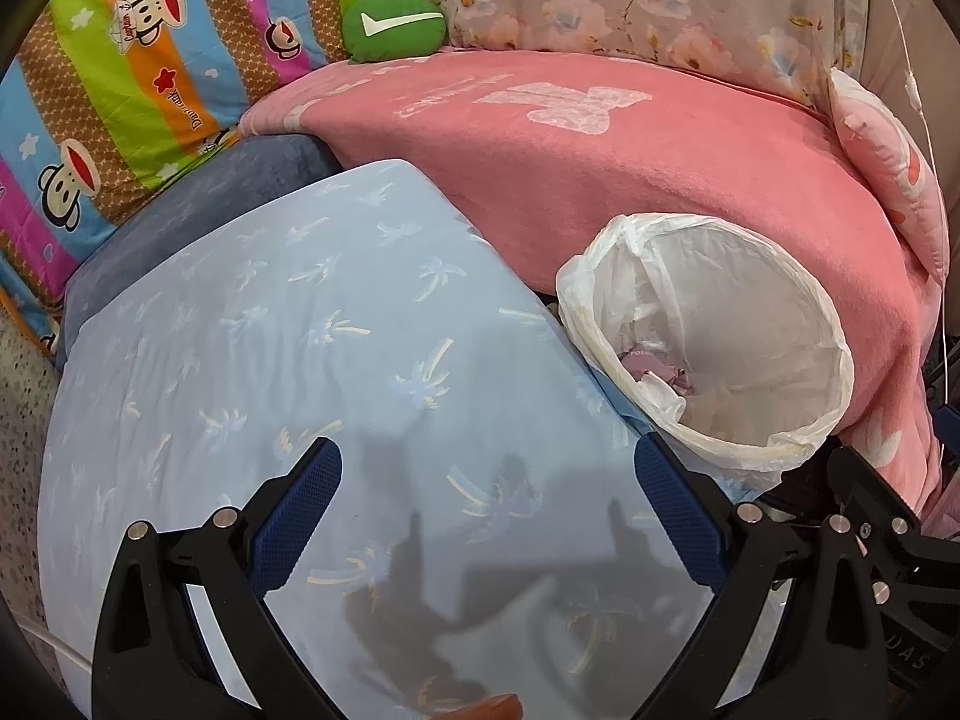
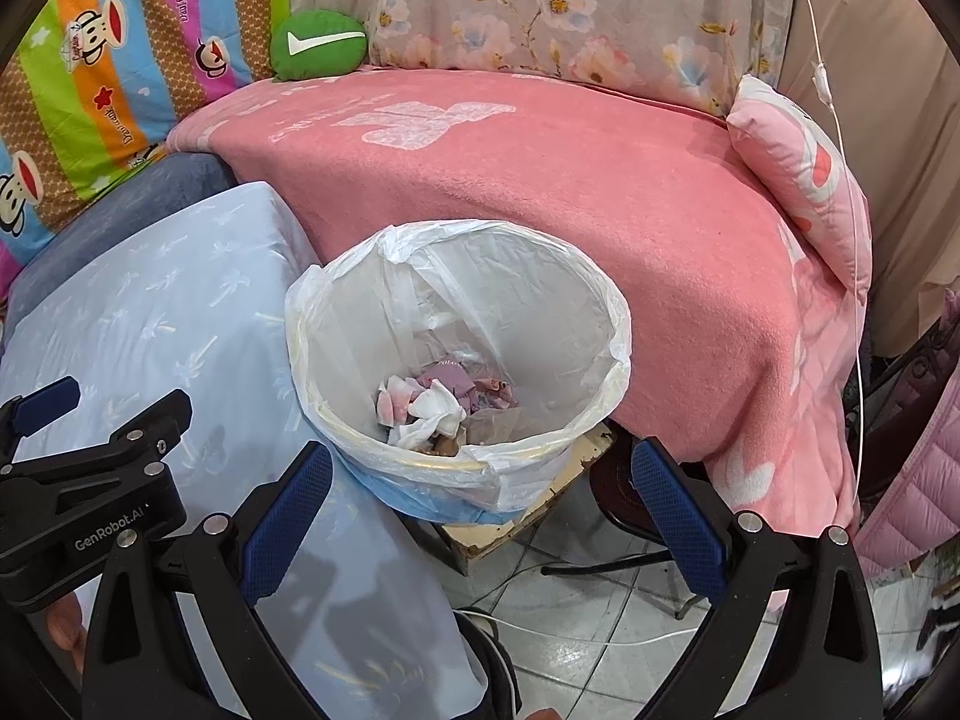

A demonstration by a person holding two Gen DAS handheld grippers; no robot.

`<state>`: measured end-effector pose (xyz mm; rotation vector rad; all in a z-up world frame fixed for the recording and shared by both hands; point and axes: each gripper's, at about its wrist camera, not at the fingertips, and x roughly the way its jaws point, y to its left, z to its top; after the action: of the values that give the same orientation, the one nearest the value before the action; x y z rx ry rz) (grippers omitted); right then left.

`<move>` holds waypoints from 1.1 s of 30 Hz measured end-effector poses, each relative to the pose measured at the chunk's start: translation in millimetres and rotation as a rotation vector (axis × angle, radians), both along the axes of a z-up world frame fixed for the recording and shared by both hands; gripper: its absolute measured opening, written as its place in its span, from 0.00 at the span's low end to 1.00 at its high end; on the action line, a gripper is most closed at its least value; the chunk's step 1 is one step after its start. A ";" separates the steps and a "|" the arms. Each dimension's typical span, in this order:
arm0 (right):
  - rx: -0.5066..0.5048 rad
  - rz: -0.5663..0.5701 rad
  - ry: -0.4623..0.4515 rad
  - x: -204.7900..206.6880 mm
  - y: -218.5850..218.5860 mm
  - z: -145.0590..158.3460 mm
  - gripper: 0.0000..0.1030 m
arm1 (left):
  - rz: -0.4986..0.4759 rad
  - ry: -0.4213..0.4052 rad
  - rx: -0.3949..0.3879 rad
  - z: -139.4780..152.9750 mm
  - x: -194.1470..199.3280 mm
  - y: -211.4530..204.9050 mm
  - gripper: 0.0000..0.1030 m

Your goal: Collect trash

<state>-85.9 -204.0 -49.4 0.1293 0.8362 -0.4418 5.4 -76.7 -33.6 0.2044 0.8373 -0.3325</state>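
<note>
Bright, sharp — fisheye-warped, dark-cornered

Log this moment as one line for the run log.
left gripper: open, empty | right gripper: open, empty | bin: lined, crumpled trash inside

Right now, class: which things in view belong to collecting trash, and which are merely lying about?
Belong to the job:
lined trash bin
crumpled tissues and wrappers inside it
left gripper, open
right gripper, open

Lying about:
pink blanket
light blue palm-print cushion
green plush
cartoon monkey quilt
</note>
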 end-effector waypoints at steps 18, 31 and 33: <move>-0.005 0.000 0.000 -3.2 1.9 2.2 0.95 | 0.005 -0.022 0.004 4.1 -6.4 -3.0 0.91; -0.006 0.000 0.000 -3.5 2.1 2.4 0.95 | 0.028 -0.024 0.008 2.8 -6.3 0.3 0.91; -0.007 0.000 0.001 -4.0 2.7 2.4 0.95 | 0.029 -0.021 0.009 2.6 -6.0 1.1 0.91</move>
<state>-89.8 -201.3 -47.0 0.1230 0.8356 -0.4452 -0.6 -75.6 -31.0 0.2040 0.8200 -0.2992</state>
